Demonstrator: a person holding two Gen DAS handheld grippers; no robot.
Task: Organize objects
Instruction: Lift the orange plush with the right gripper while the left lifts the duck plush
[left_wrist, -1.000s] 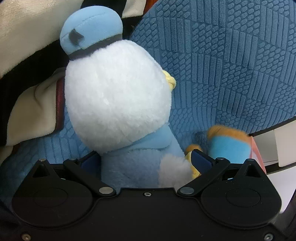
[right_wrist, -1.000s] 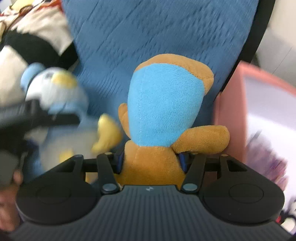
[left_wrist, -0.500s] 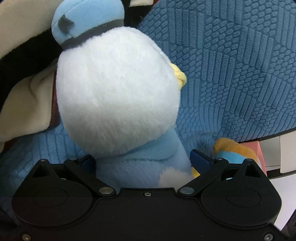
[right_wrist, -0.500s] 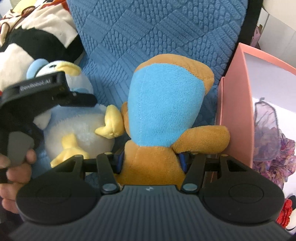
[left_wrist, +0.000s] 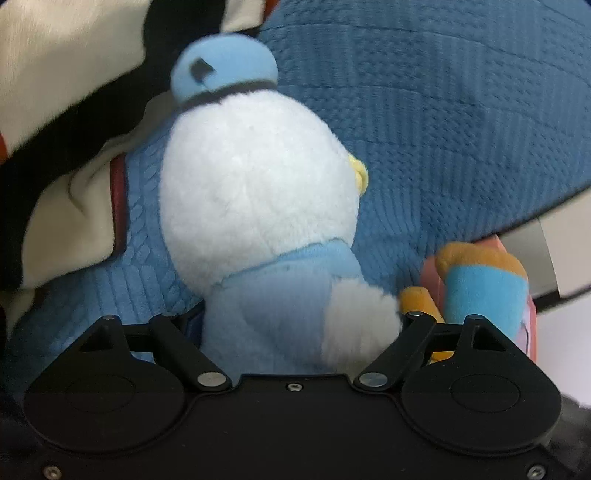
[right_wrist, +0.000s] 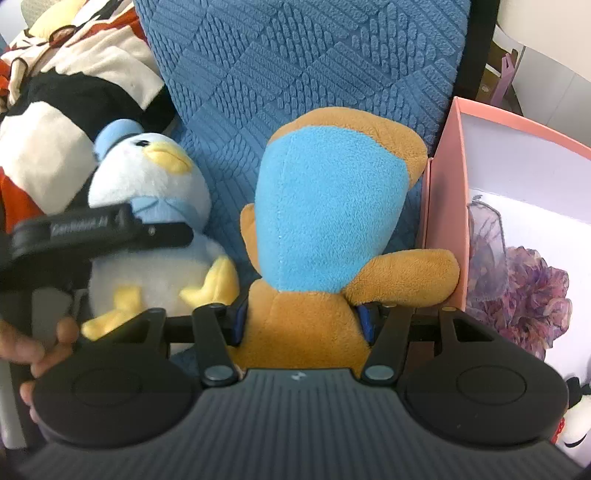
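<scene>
Mid-task: we hold the orange-and-blue plush (right_wrist: 325, 221) clamped in the right tongs (right_wrist: 301, 319) at frame centre; the left tongs (left_wrist: 295, 325) are closing around the penguin plush (left_wrist: 258, 199), left of it. Neither is placed yet.

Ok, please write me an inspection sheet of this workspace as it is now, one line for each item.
Surface: blue textured cushion, with both toys in front of it.
Job's things: white and blue penguin plush with a blue cap; orange and blue plush beside it.
Clutter: black, white and red plush at the left; purple fabric flowers in a pink box.
Grippers: left gripper closing around the penguin plush's body; right gripper shut on the orange and blue plush.
Cables: nothing seen.
Surroundings: a person's hand on the left gripper's handle.
</scene>
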